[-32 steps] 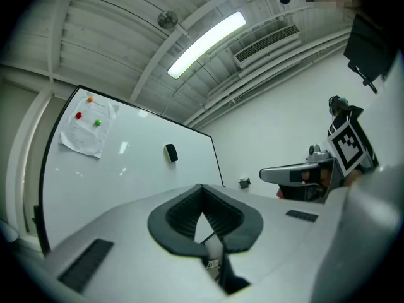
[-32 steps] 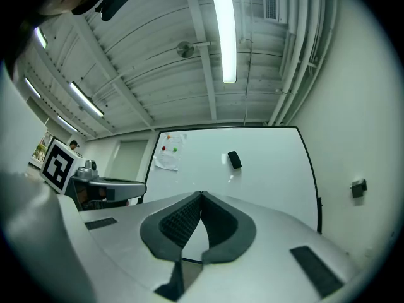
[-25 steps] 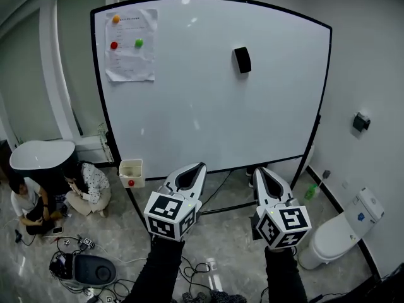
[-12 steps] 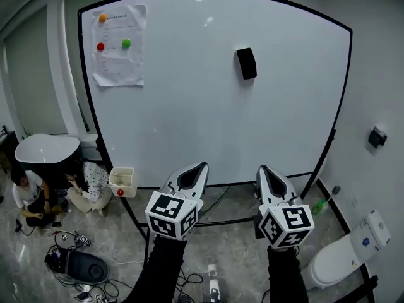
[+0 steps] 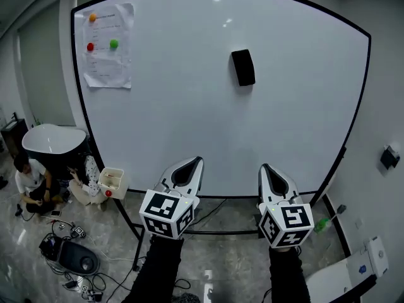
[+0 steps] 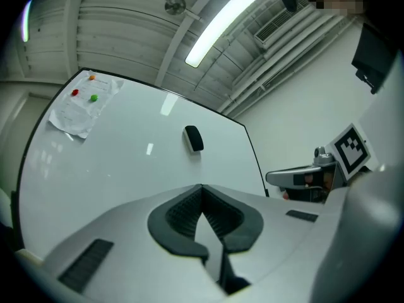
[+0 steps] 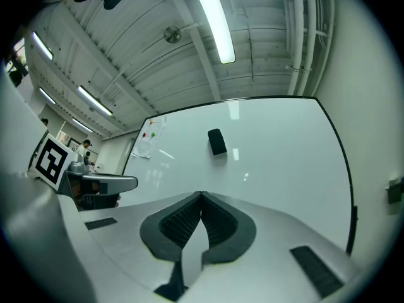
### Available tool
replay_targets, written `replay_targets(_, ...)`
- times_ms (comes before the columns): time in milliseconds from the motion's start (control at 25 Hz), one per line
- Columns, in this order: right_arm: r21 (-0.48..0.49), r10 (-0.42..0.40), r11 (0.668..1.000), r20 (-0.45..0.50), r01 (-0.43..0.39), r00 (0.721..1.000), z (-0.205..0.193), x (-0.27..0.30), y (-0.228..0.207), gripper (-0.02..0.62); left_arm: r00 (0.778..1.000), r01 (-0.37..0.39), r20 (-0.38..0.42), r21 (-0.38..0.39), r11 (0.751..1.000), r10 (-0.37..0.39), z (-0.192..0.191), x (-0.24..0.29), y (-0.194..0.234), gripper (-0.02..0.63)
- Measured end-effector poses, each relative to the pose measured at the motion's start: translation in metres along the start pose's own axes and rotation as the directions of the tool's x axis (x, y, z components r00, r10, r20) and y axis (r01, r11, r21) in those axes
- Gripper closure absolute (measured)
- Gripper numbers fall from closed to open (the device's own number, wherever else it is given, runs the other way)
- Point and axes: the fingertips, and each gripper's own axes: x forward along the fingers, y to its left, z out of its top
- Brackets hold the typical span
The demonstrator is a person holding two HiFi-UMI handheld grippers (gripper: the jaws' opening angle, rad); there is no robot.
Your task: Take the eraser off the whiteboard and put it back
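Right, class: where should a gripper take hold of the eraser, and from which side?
Probably across the long left and right edges of the eraser, coming straight at the whiteboard from the front: it sits roughly upright, flat on the board, taller than wide.

The sheet (image 5: pixel 110 65) on the whiteboard (image 5: pixel 189 131) bears print seemingly too small to read.

A glossy grey marbled floor (image 5: pixel 233 257) fills the bottom of the frame, with cables (image 5: pixel 88 288) tangled at lower left (beside a dark round device (image 5: pixel 79 261)). A white round tub (image 5: pixel 53 141) stands at mid left. The wall (image 5: pixel 385 74) at right is pale, and a long ceiling light (image 6: pixel 221 24) glows at the top.
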Motion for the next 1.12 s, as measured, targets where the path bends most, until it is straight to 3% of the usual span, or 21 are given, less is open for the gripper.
replay_targets(280,0.037,0.025,0.999,0.017,-0.025,1.0,-0.009,0.024,-0.004,0.586,0.999,-0.046,-0.026,0.025,0.999,0.047,-0.006,0.01,0.021,0.6)
replay_targets(560,0.063,-0.028,0.998,0.023,0.027,0.999,-0.016,0.056,-0.016,0.586,1.0,-0.003,-0.02,0.032,1.0,0.003,-0.01,0.045,0.041,0.6)
replay_targets(1120,0.005,-0.037,0.999,0.115,0.036,0.993,0.021,0.1,-0.017,0.586,0.999,-0.018,0.037,0.029,0.999,0.017,0.005,0.076,0.079,0.6)
